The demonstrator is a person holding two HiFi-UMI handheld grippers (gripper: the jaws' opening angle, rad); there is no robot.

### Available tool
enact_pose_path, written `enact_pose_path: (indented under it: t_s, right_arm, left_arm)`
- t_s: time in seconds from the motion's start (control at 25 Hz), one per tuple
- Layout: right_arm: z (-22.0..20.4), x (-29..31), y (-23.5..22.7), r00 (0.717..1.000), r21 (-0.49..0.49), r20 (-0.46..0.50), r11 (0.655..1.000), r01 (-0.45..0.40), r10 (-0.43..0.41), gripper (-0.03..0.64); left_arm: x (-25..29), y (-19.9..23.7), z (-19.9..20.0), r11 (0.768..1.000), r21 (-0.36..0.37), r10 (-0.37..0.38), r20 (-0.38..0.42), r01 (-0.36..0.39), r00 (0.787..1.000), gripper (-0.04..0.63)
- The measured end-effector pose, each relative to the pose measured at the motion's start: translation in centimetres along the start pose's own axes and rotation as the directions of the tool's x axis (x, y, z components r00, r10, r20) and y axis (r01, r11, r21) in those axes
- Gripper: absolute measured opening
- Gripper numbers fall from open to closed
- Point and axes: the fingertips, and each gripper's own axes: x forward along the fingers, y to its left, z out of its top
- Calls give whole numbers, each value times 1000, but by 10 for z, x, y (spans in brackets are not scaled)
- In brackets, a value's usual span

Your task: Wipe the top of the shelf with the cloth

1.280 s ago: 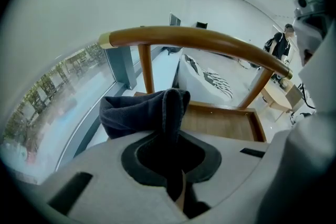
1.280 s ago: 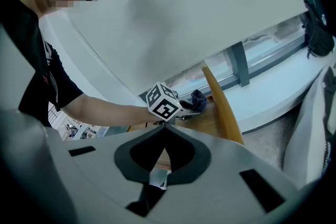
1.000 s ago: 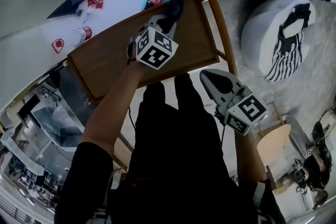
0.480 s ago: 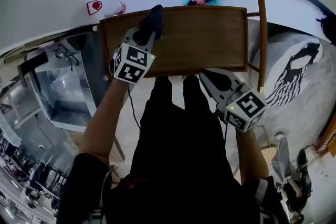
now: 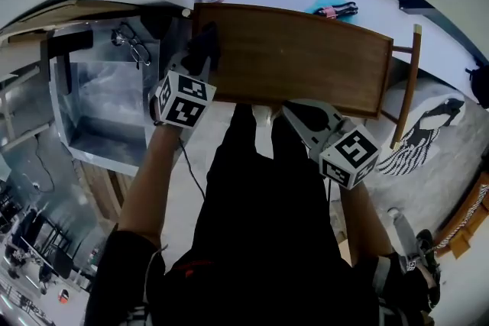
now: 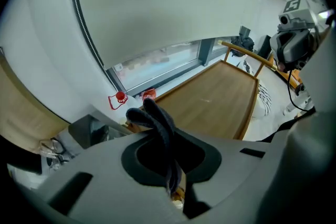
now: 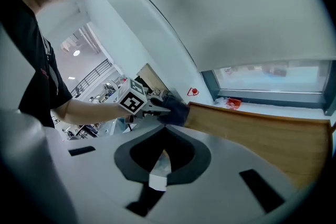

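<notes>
**A:** Cloth [image 6: 157,122] – where now?

**B:** Clamped in L gripper [image 5: 197,65]. Jaws closed hard on a dark fold, rest bunched just past the tips, pressed on the shelf top [image 5: 306,57].

**A:** Changed in the last sec?

**B:** Yep. Dragged end to end – started at the board's right end, now at its left corner. Nearly all the wood off to that gripper's right. Prob. one full pass done; front strip maybe still due, can't confirm.

**A:** Beyond the tips?

**B:** Red-capped bottle [image 6: 119,98] on the sill, just past the corner.

**A:** R gripper [image 5: 299,115]?

**B:** Well to the right, nearer the body. Jaws together, nothing held, parked just by the front edge. Contact w/ wood – can't tell.
</notes>
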Motion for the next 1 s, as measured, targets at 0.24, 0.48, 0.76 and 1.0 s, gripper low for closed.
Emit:
enact_pose_path:
  t_s: [0.24, 0.48, 0.76, 1.0]
  right_arm:
    - [-10, 12, 3, 999, 12, -35, 1000, 8, -8, 5]
    - [-23, -4, -15, 998, 51, -43, 997, 58, -56, 5]
    - [-35, -25, -31, 996, 89, -26, 992, 88, -86, 5]
    - [-46, -42, -44, 995, 116, -10, 988, 101, -101, 5]
  left_arm:
    - [38, -11, -26, 999, 8, -52, -80, 52, 995, 38]
    - [87, -43, -37, 989, 73, -120, -154, 132, 981, 38]
    - [113, -69, -38, 977, 110, -157, -195, 180, 968, 38]
    - [126, -88, -23, 972, 126, -171, -195, 197, 966, 38]
